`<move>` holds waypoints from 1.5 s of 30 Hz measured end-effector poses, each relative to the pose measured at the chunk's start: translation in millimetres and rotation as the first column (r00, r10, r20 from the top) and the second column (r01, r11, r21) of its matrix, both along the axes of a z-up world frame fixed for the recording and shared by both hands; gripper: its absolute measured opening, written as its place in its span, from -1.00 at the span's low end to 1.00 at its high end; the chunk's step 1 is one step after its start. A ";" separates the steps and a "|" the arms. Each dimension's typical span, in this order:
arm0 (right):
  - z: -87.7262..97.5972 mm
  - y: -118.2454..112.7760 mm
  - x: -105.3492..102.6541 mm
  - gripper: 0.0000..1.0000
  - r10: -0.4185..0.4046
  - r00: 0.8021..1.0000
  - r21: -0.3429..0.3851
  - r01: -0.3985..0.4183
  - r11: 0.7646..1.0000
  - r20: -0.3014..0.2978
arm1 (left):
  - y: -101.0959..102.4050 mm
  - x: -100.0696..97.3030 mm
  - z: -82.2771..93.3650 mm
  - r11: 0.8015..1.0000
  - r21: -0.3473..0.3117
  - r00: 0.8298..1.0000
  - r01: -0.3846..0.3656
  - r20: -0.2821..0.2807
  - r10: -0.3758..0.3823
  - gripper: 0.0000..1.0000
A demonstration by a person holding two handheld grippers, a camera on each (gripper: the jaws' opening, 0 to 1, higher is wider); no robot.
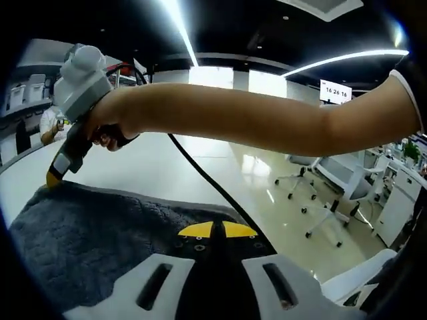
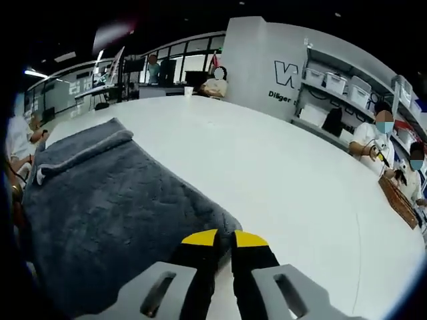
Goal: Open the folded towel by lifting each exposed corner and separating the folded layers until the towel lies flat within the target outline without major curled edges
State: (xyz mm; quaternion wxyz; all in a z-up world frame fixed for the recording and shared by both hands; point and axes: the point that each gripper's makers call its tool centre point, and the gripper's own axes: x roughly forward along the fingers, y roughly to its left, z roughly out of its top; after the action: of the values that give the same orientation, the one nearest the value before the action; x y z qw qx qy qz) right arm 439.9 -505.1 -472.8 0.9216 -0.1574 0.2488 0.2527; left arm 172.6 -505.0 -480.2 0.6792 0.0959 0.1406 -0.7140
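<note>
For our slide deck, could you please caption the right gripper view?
Right gripper, jaws nearly closed, at the near corner of a grey towel on a white table.

Office chairs (image 1: 320, 200) are standing on the shiny floor at four o'clock in the left gripper view, with a clock screen (image 1: 335, 92) glowing at two o'clock. In the right gripper view, shelves with bins (image 2: 340, 83) are lining the wall at two o'clock, and seated people (image 2: 377, 143) are working at three o'clock.
</note>
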 end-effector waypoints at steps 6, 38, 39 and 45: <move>-7.6 -2.1 1.7 -1.00 -0.003 1.000 -0.001 0.003 1.000 -0.010 | -0.7 -1.0 0.1 1.000 -0.001 1.000 0.000 0.022 0.000 -0.97; -13.2 -12.1 11.5 -1.00 -0.029 1.000 0.008 0.029 1.000 -0.010 | -0.6 -0.6 -1.1 1.000 -0.012 0.996 -0.013 0.089 0.014 -0.99; -13.2 -11.6 11.5 -1.00 -0.029 1.000 0.011 0.030 1.000 -0.010 | -0.6 -0.6 -1.1 1.000 -0.013 0.996 -0.013 0.088 0.014 -0.99; -13.4 -11.6 11.1 -1.00 -0.046 0.999 0.018 0.046 0.999 0.022 | -0.4 -2.8 -0.7 1.000 -0.028 0.992 -0.005 0.128 0.009 -0.99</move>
State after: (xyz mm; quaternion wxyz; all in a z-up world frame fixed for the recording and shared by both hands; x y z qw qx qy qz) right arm 451.0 -516.7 -486.2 0.9313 -0.1464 0.2397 0.2319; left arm 169.9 -505.4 -480.8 0.6906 0.1314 0.0872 -0.7058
